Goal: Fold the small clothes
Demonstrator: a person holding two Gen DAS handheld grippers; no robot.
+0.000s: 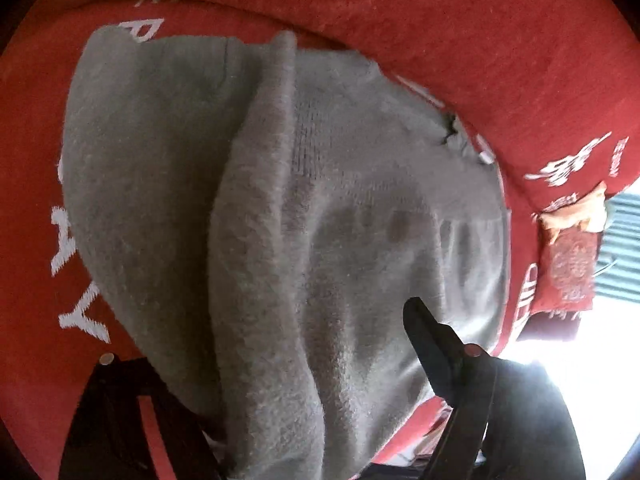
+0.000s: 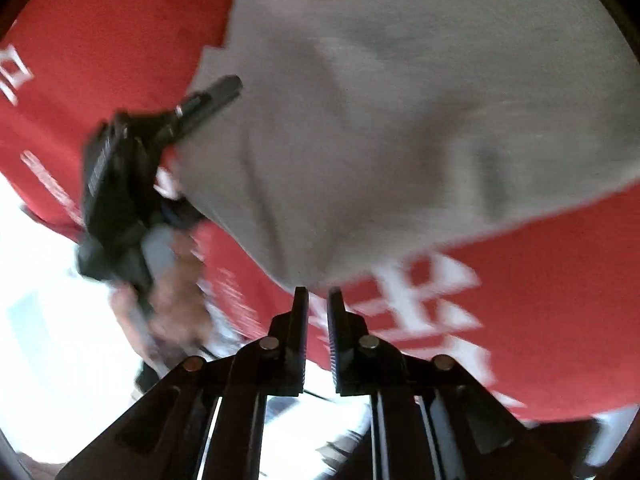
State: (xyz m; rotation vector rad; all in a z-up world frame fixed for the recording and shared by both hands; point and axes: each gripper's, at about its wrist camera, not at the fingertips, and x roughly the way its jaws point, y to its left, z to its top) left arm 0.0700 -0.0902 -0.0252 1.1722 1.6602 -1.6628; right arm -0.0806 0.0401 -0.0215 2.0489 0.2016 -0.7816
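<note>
With the left hand-held gripper [image 1: 304, 420] clamped on the grey garment [image 1: 280, 200] at frame bottom, the right hand-held gripper [image 2: 318, 300], jaws narrow and empty, should pinch the near hem squarely.

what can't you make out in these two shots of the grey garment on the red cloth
- Left wrist view: the soft grey knit garment drapes over the left gripper, hiding its left finger and whether the jaws grip it.
- Right wrist view: motion blur smears the hand holding the left gripper.
- Both views: the white lettering on the red printed cloth is cut off and unreadable.
</note>
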